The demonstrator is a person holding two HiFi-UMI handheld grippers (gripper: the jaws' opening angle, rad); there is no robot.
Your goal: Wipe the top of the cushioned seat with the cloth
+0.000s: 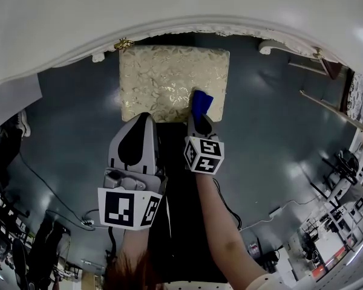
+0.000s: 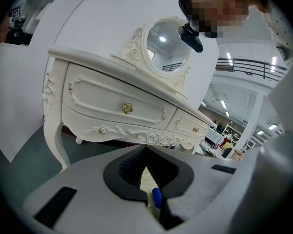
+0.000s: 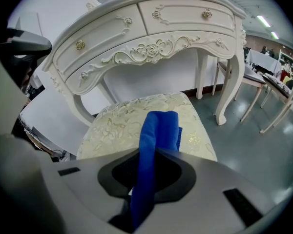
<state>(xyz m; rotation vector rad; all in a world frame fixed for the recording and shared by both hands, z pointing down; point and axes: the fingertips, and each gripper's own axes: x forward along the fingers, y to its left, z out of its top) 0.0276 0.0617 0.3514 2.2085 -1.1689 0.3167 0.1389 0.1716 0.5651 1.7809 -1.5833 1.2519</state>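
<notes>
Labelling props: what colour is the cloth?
Solid blue; the cloth shows best in the right gripper view, pinched in the right claw.

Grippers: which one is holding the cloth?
The right gripper: its jaws are shut on the blue cloth, at the near edge of the cushioned seat. The left gripper is shut and empty.

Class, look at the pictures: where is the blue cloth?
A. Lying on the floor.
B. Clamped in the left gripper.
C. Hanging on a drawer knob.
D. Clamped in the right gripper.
D: the right gripper has its jaws shut on the blue cloth, over the seat.
</notes>
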